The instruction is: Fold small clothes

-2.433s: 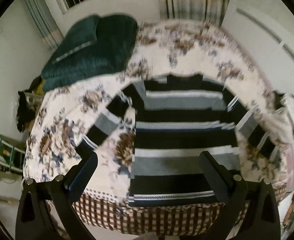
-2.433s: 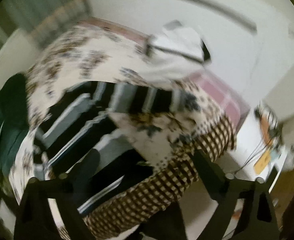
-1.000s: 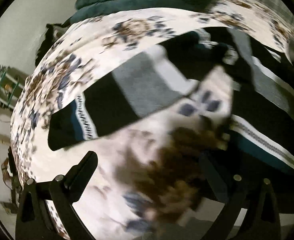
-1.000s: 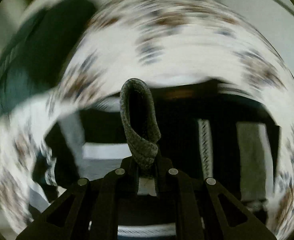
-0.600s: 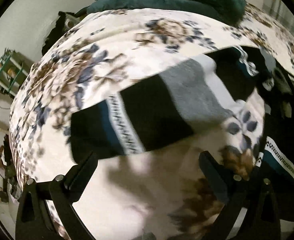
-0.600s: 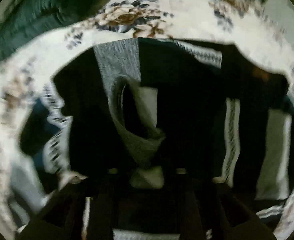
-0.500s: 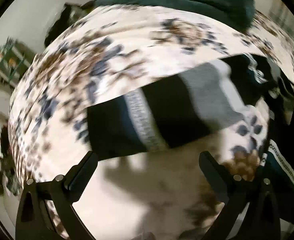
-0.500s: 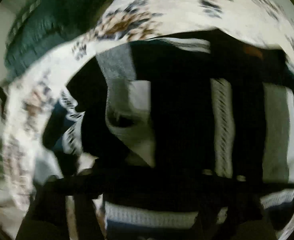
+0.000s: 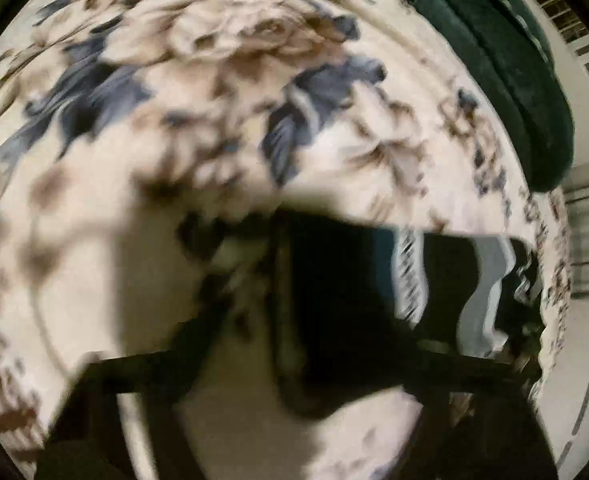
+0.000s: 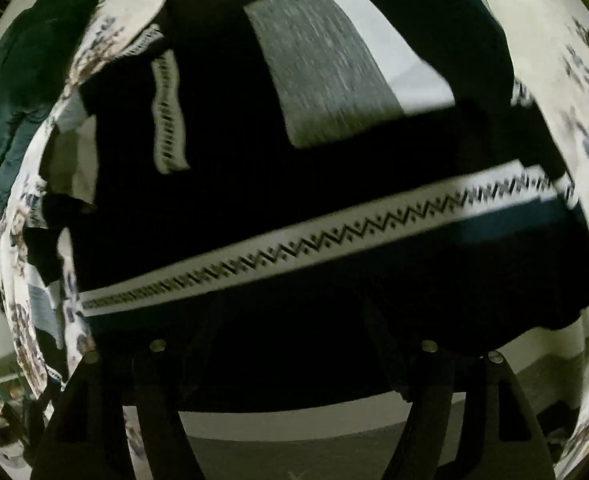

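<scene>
**Both grippers lowered onto striped sweater**

Left wrist view: since a second ago the left gripper (image 9: 290,312) has dropped close over the sleeve cuff (image 9: 342,280) on the floral bedspread (image 9: 222,80); its fingers are closing, cuff between them, contact blurred.

Right wrist view: the right gripper (image 10: 294,344) has released the grey fold; its fingers are opening above the sweater (image 10: 254,160) hem, gripping nothing.
</scene>
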The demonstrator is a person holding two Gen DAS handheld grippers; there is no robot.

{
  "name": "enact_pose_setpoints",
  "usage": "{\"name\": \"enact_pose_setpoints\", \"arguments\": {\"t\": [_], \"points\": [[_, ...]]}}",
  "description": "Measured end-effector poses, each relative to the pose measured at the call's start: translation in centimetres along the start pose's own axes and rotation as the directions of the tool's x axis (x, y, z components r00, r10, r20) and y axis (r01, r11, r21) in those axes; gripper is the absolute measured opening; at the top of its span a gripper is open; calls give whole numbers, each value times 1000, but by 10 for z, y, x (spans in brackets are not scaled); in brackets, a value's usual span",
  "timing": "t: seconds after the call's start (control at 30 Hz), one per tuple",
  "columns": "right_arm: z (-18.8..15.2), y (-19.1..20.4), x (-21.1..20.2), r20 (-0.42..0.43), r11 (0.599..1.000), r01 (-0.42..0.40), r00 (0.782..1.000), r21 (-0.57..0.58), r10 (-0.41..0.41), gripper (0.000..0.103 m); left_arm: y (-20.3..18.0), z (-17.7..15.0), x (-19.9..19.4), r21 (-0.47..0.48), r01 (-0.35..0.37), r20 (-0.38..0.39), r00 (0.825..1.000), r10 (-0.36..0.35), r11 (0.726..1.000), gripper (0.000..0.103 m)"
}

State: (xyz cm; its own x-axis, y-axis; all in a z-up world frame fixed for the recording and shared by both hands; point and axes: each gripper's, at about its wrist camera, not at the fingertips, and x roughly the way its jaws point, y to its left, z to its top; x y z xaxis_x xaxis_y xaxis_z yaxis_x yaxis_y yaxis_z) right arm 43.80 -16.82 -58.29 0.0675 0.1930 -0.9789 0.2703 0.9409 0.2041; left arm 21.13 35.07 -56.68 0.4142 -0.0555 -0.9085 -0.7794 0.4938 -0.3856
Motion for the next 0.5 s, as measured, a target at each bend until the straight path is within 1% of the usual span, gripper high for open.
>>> {"name": "enact_pose_setpoints", "arguments": {"t": [0.03, 0.07, 0.13, 0.2, 0.3, 0.33, 0.4, 0.43, 0.5], "points": [[-1, 1, 2, 0, 1000, 5, 1000, -9, -5, 74, -5, 4, -1, 13, 5, 9, 1000, -5, 1000, 3], [-2, 3, 3, 1, 1000, 11, 1000, -20, -11, 74, -8, 7, -4, 14, 15, 21, 1000, -15, 1000, 3], [-3, 9, 3, 8, 999, 15, 1000, -47, -15, 74, -14, 19, -21, 33, 25, 95, 995, -28, 999, 2], [-3, 18, 1, 20, 997, 22, 1000, -70, -21, 74, -15, 37, -34, 50, 17, 142, 990, -24, 999, 3], [-1, 25, -3, 30, 995, 23, 999, -93, -20, 74, -2, 70, -44, 42, 7, 199, 980, -15, 999, 3], [0, 26, -4, 31, 995, 24, 999, -97, -21, 74, 2, 79, -44, 30, 18, 208, 978, -24, 999, 3], [3, 28, -6, 32, 995, 21, 999, -101, -18, 74, 11, 93, -41, 0, 56, 191, 980, -55, 998, 7], [3, 28, -6, 31, 994, 23, 999, -103, -20, 74, 16, 96, -38, -20, 74, 174, 982, -70, 997, 6], [3, 32, -4, 27, 995, 19, 999, -97, -17, 74, 26, 94, -36, -59, 134, 145, 982, -124, 989, 10]]}}
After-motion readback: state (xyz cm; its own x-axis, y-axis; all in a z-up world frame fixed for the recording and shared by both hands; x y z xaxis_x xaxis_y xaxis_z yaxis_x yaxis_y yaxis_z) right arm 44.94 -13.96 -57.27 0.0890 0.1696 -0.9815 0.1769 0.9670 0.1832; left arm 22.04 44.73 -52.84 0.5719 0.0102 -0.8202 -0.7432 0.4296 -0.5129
